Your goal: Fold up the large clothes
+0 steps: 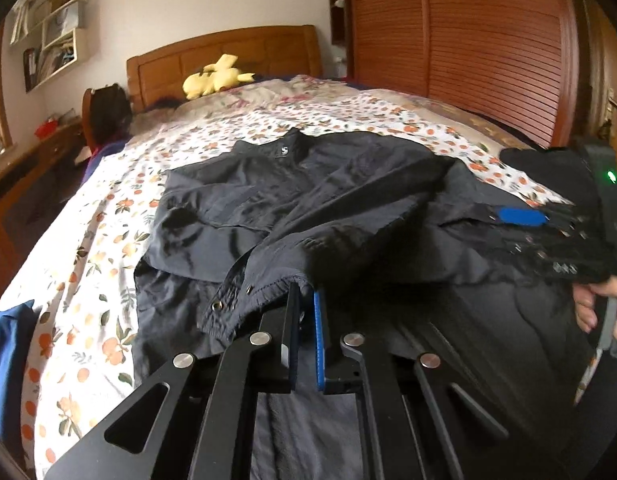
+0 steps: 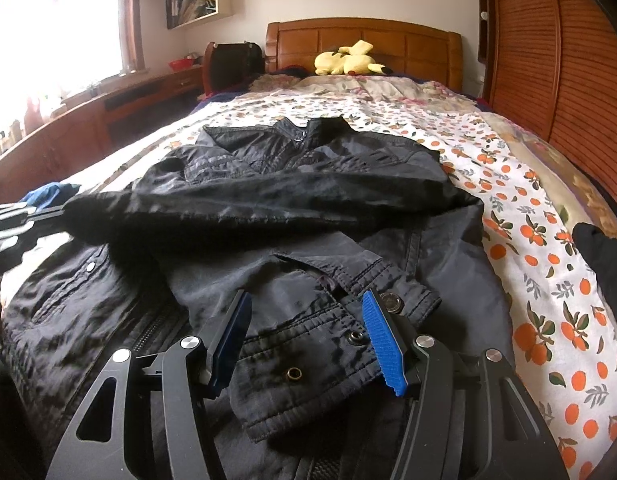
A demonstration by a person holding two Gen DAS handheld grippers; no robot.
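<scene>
Left gripper (image 1: 306,300) is pinched shut on the snap-studded cuff (image 1: 248,300) at twelve o'clock; right gripper (image 2: 306,336), jaws apart, straddles the other cuff (image 2: 308,344) without pressing. Beyond lies the black jacket (image 2: 292,184) on the floral bedspread (image 2: 528,216): thin, limp and probably slick, best taken by stitched hems
</scene>
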